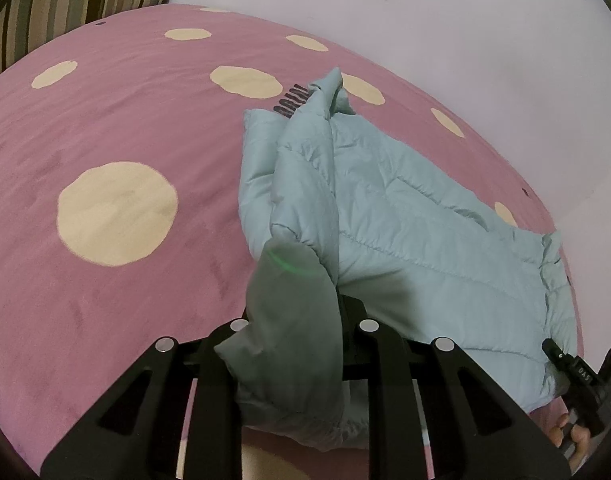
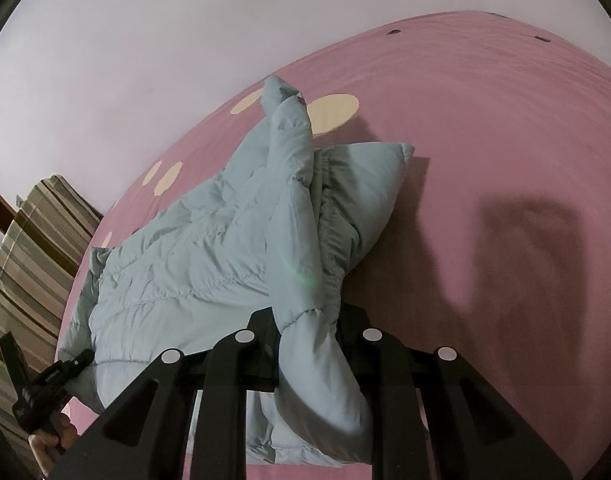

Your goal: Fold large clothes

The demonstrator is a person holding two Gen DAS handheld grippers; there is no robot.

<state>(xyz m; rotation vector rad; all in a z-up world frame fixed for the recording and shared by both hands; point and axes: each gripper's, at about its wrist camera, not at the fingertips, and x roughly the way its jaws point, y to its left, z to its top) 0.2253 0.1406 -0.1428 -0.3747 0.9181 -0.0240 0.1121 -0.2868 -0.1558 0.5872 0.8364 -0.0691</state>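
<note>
The pale blue quilted jacket (image 1: 405, 216) lies partly lifted on the pink bedspread with cream dots (image 1: 117, 216), spreading toward 1 o'clock in my left wrist view and toward 11 o'clock in my right. My left gripper (image 1: 301, 320) has its jaws nearly closed, pinching a bunched fold of the jacket at 6 o'clock; my right gripper (image 2: 309, 320) is likewise clamped on a gathered fold. A striped cushion (image 1: 65, 4) sits at 10 o'clock beside the pale wall (image 1: 445, 20).
</note>
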